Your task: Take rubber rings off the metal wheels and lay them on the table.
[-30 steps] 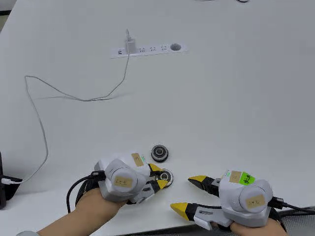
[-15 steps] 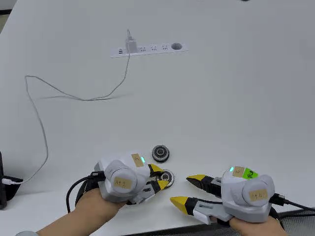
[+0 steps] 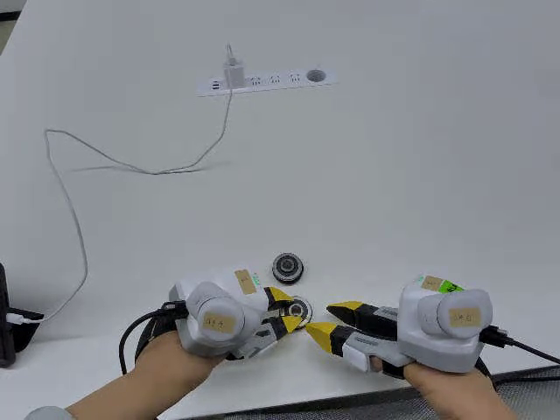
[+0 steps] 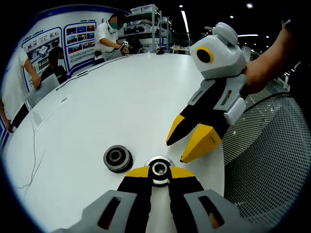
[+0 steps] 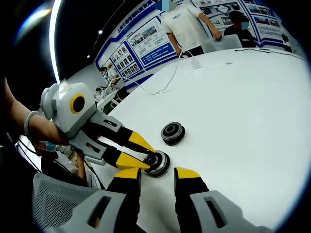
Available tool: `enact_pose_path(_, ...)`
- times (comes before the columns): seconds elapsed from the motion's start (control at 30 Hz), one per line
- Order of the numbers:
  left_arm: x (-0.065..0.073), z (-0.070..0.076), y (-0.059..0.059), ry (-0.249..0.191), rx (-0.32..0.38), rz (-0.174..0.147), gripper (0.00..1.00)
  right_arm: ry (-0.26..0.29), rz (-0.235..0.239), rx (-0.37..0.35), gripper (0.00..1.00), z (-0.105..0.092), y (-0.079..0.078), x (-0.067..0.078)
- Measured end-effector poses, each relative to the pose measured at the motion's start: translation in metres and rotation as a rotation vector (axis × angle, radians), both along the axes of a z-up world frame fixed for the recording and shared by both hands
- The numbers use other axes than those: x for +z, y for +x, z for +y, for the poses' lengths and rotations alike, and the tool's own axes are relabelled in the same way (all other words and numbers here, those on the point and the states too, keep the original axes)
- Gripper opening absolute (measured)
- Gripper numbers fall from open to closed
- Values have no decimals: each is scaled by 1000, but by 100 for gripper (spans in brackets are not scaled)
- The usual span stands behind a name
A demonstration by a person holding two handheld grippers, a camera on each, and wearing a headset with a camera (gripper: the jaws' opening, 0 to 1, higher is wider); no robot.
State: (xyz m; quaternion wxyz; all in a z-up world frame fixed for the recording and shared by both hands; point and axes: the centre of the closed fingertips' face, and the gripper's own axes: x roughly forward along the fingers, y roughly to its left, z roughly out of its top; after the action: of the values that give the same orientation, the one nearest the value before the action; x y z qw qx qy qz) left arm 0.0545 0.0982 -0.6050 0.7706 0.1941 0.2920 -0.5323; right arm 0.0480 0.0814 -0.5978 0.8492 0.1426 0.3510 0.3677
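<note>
Left tongs [image 3: 287, 313] clamped on 1 metal wheel [image 3: 298, 310] resting on the white counter [image 3: 394, 175] near its front edge. Right tongs [image 3: 325, 318] apart, yellow tips just beside that wheel, pointing at it from the right. 2nd wheel [image 3: 287, 267], black-rimmed, flat on the counter just beyond, untouched. Power strip [image 3: 262, 81] with 1 plug in it and white cable [image 3: 79, 236] well apart, toward the far side.

Wheel [image 3: 302, 310] near table [image 3: 394, 175] front edge: left part hidden behind left gripper [image 3: 286, 311] jaws; rubber ring on it cannot be told. Black device [image 3: 4, 325]: cut off by left picture edge, type undeterminable. Power strip [image 3: 265, 81]: socket detail too small. Right gripper [image 3: 330, 318] cable [image 3: 525, 348]: cut off at right edge.
</note>
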Motion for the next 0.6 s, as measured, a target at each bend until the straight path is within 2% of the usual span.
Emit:
enact_pose_path(0.17,0,0,0,0,-1,-1,13,83,82,-85,27,-1,7,-2)
enact_pose_path(0.5,1,0,0,-4,-1,-2,13,87,156,-110,22,-3,7,-11)
enact_pose_path(0.6,1,0,1,-5,-3,-2,13,107,186,-126,22,-2,8,-12)
